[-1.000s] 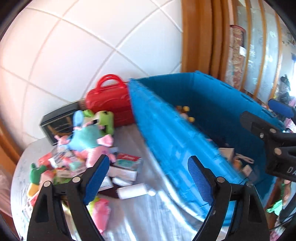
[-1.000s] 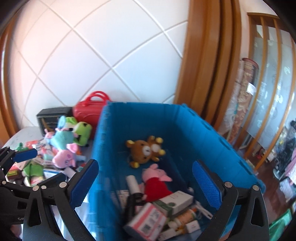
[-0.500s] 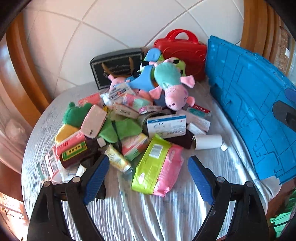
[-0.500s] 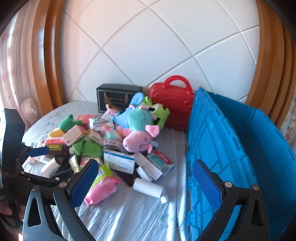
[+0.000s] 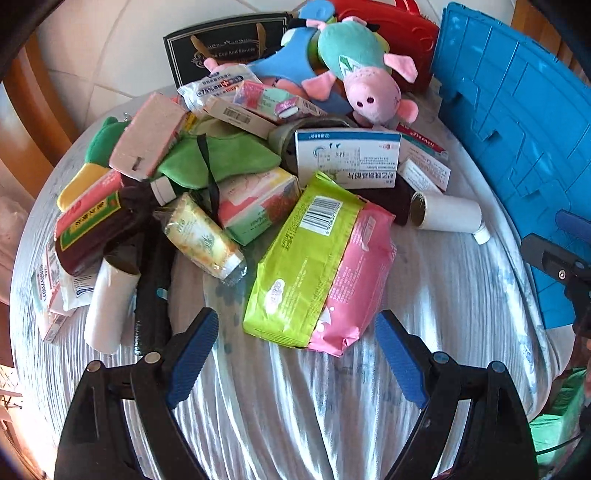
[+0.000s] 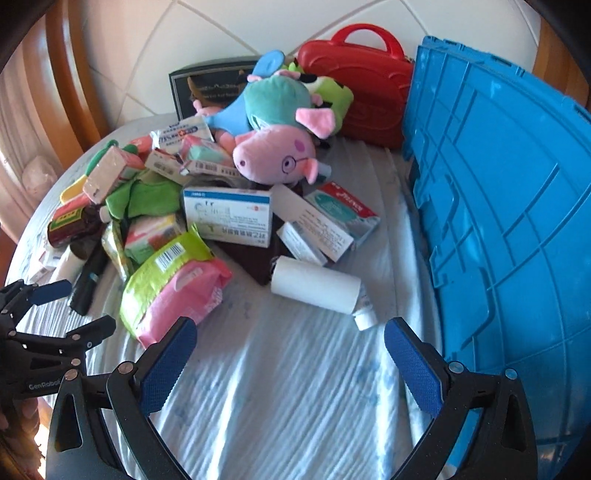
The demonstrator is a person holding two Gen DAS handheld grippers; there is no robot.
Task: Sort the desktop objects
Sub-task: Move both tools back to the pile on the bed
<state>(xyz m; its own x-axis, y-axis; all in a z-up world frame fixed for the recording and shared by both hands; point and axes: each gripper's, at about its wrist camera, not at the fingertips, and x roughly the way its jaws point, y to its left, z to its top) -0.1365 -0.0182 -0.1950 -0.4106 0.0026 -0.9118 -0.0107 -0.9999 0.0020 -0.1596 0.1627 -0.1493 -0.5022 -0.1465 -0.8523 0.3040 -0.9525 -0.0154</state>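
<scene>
Both claws, left gripper (image 5: 297, 354) and right gripper (image 6: 290, 360), gape wide, empty, above the table (image 6: 295, 387) edge; green pack (image 5: 306, 258) seemingly nearest.

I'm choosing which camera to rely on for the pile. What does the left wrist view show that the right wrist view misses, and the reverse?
Only the left wrist view: the white paper tube at the pile's left edge. Only the right wrist view: the red plastic case's handle and the teal-and-red carton unobstructed. Both: the lime-green and pink wipe packs, pink pig plush, blue plastic crate.
</scene>
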